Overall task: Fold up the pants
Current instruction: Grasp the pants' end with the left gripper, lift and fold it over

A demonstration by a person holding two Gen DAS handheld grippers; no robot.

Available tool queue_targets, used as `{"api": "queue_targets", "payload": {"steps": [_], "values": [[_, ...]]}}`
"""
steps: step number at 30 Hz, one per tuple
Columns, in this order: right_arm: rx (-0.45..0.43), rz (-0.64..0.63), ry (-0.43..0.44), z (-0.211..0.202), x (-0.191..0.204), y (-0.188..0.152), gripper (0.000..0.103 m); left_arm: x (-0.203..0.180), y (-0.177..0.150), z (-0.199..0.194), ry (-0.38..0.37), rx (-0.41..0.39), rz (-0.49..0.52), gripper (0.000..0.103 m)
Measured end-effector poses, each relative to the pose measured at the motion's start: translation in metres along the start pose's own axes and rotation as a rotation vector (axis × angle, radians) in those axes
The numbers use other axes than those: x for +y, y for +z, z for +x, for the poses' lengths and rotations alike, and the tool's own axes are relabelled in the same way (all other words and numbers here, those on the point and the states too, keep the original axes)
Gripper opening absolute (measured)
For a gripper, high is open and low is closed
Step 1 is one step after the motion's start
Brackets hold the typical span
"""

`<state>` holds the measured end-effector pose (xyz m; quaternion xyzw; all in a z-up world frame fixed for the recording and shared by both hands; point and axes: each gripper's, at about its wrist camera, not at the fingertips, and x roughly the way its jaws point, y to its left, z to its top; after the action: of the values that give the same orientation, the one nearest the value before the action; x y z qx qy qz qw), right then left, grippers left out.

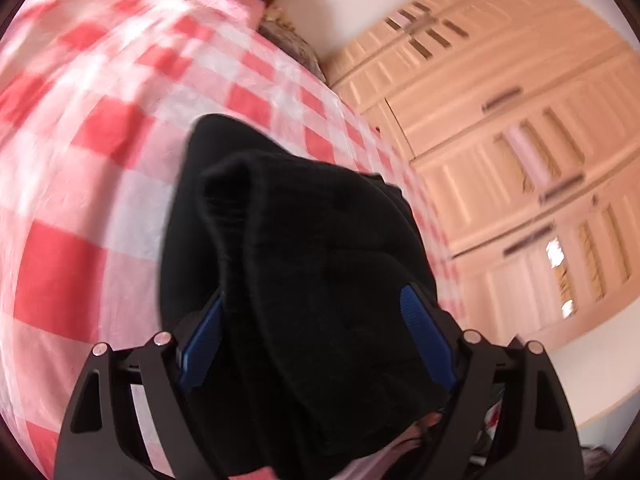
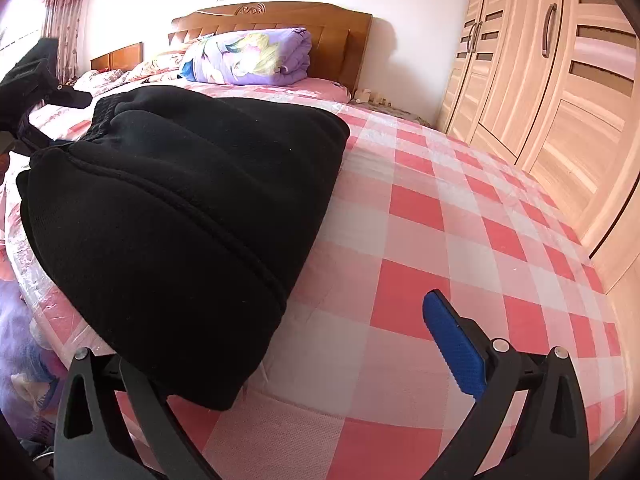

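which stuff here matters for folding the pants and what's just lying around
In the job:
black pants
left gripper, cloth bunched between its jaws
right gripper, jaws apart
checked bed sheet

Lying about:
folded purple quilt
wooden headboard
wardrobe

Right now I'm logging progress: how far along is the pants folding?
Mostly done, it seems: the black pants lie doubled into a compact bundle on the checked bedsheet. In hand: the left gripper has bunched fabric between its blue pads. The right gripper is open beside the bundle. Left: releasing and tidying.
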<state>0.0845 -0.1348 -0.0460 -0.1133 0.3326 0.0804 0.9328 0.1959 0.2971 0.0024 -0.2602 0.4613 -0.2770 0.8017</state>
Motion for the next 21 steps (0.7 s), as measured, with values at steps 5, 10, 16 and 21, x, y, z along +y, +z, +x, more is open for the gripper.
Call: {"api": "queue_targets", "payload": {"steps": [5, 10, 16, 21], "values": [[0.0, 0.007, 0.008, -0.001, 0.0, -0.001, 0.099, -0.027, -0.005, 0.011, 0.209, 0.034, 0.142, 0.059], [-0.003, 0.007, 0.015, 0.0, 0.001, -0.001, 0.099, -0.015, -0.01, 0.025, 0.228, 0.11, 0.137, 0.056], [-0.064, -0.033, -0.021, -0.015, 0.007, 0.006, 0.098, -0.049, -0.009, -0.01, 0.244, 0.013, 0.213, 0.019], [-0.09, -0.094, 0.013, -0.018, 0.029, 0.018, 0.098, -0.052, 0.02, -0.027, 0.272, 0.013, 0.213, 0.018]]}}
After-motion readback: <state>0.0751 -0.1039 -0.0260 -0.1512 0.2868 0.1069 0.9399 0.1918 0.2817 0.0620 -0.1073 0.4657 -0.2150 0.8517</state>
